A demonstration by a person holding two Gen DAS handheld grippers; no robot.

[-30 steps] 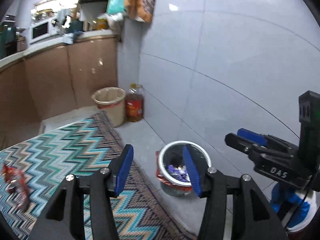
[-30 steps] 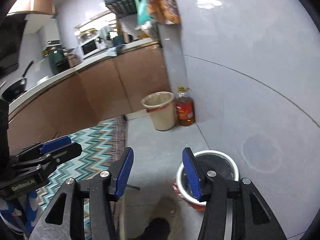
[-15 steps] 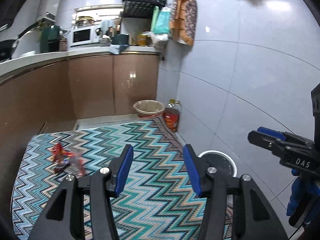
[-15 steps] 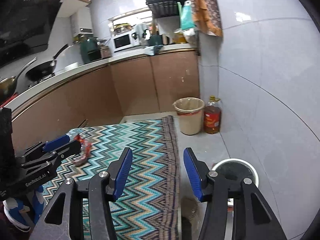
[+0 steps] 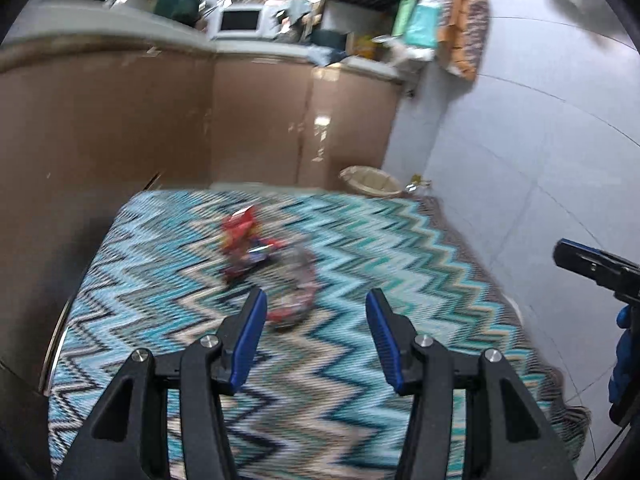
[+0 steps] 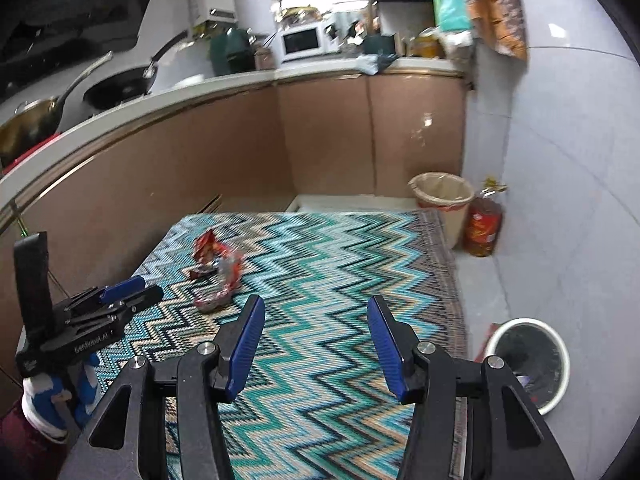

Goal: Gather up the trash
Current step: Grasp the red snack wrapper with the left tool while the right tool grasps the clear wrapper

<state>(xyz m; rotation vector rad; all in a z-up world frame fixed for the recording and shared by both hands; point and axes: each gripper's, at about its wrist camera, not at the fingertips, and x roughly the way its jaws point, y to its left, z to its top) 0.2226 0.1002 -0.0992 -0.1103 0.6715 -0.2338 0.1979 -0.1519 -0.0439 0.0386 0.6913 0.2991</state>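
On the zigzag rug, crumpled red wrappers lie near its far left part, well apart from the white bin standing on the tiled floor off the rug's right edge. Both the left gripper and the right gripper hang above the rug, jaws parted with nothing between them. A beige bin stands just beside a red-labelled bottle by the cabinets.
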